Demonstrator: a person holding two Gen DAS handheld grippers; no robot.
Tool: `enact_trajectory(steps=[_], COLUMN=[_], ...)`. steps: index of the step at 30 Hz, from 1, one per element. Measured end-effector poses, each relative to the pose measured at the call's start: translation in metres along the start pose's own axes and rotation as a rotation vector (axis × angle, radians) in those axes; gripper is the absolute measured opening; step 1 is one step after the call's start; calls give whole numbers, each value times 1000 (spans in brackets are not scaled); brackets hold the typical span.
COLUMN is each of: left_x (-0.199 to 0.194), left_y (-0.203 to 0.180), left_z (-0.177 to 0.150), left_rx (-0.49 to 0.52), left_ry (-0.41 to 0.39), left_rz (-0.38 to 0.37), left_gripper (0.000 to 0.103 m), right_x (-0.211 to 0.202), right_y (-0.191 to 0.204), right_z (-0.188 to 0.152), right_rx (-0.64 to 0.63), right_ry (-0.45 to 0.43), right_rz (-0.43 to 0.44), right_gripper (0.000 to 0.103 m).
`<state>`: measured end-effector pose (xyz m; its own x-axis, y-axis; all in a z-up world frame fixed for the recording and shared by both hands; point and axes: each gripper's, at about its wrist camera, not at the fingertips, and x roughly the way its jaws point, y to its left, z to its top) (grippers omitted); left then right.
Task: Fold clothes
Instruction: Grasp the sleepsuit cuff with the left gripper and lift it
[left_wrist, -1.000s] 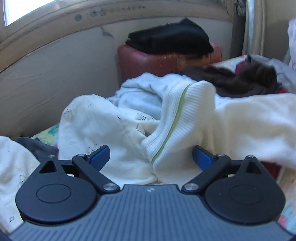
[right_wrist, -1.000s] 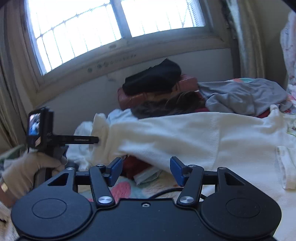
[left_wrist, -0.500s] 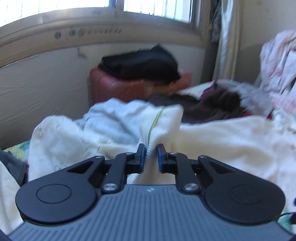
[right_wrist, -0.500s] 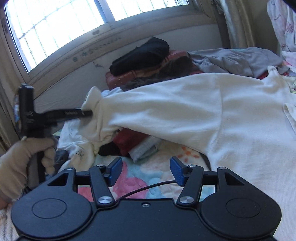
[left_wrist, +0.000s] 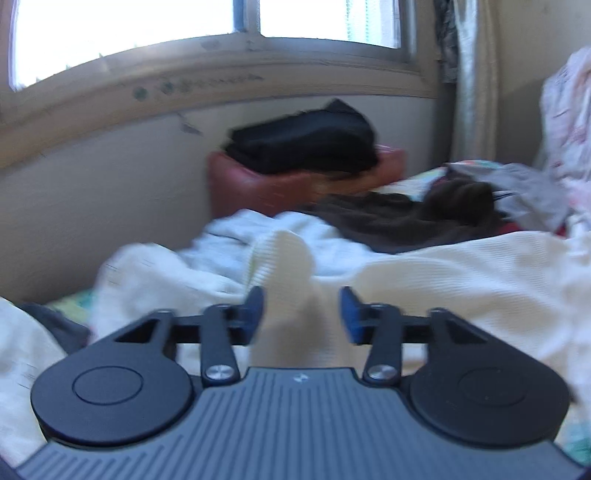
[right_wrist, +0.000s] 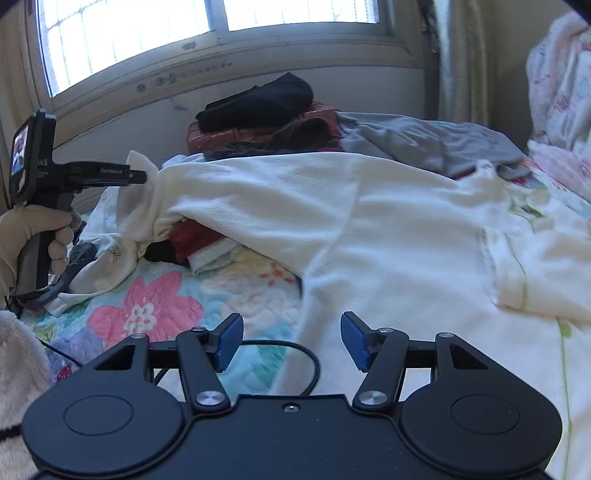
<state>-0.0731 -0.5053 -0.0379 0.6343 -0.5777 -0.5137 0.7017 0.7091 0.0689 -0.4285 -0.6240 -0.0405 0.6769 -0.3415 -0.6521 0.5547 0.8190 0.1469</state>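
Left gripper (left_wrist: 301, 314) jaws opening, cream sweater (right_wrist: 388, 229) cuff sits between the blue pads, not visibly pinched; frame is blurred. From the right wrist view the same gripper sits at the sleeve end at far left, held by a gloved hand (right_wrist: 33, 236). Right gripper (right_wrist: 291, 341) about half open, nothing in it, hovering over the sweater's lower edge and a black cable (right_wrist: 295, 354). Sweater lies spread across the bed (right_wrist: 147, 306), sleeve stretched left toward the wall, body running right; green trim on a folded bit at right. Bed has a floral quilt, pink flower showing at left. Under the sleeve: red and striped fabric, plus white garments (right_wrist: 99, 258) bunched at the left. Behind: red cushion (right_wrist: 258, 129) against the wall with a black garment (right_wrist: 258, 101) on top, brown clothing in front of it, grey garment (right_wrist: 424, 144) to the right. Window (right_wrist: 147, 33) above, bright, with grille; curtain at the right, pink-patterned fabric in the far right corner.
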Motion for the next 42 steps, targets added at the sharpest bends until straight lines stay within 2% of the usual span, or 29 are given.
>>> enact_trajectory(steps=[1, 3, 6, 9, 10, 11, 12, 13, 16, 18, 21, 24, 28, 31, 34, 37, 38, 41, 42], left_x=[-1, -2, 5, 26, 33, 39, 44, 49, 48, 39, 18, -3, -30, -44, -49, -51, -51, -40, -35], left_y=[3, 10, 18, 19, 19, 19, 19, 18, 6, -4, -14, -32, -76, -115, -154, -201, -217, -266, -280], left_z=[0, 1, -1, -6, -8, -10, -11, -11, -11, -7, 2, 15, 32, 42, 51, 57, 59, 61, 60], left_rx=[-3, -32, -60, -45, -44, -45, -39, -30, 64, 106, 66, 16, -4, -21, -51, -31, -23, -50, -62], left_ry=[-14, -32, -27, 33, 50, 62, 77, 91, 83, 42, -11, -58, -116, -107, -70, -47, -40, 9, 28], left_rz=[31, 67, 56, 38, 7, -31, -59, -84, -49, -87, -213, -352, -548, -697, -831, -903, -920, -979, -998], left_gripper=[78, 103, 103, 103, 96, 85, 43, 10, 11, 11, 10, 10, 10, 11, 11, 11, 11, 10, 10], right_x=[-2, -2, 3, 10, 12, 13, 14, 15, 16, 16, 8, -13, -24, -22, -18, -16, -16, -11, -10], right_y=[-4, -13, -23, -25, -23, -22, -20, -19, -22, -24, -25, -32, -61, -88, -116, -138, -138, -127, -127], right_z=[-4, -13, -24, -31, -31, -32, -32, -32, -33, -31, -16, 2, 14, 14, 5, -6, -9, -13, -15], right_rx=[10, 49, 141, 167, 163, 151, 140, 130, 130, 125, 37, -97, -95, -44, 68, 159, 141, 7, 1], right_ry=[-8, -23, -28, -18, -14, -15, -19, -22, -25, -13, 17, 0, -6, -53, -93, -115, -112, -100, -101], right_rz=[-3, -9, 2, 17, 18, 15, 13, 10, 10, -4, -46, -51, -51, -60, -51, -18, -50, -228, -228], right_gripper=[64, 64, 64, 64, 64, 64, 64, 64, 64, 64, 64, 65, 65, 65, 65, 65, 65, 65, 65])
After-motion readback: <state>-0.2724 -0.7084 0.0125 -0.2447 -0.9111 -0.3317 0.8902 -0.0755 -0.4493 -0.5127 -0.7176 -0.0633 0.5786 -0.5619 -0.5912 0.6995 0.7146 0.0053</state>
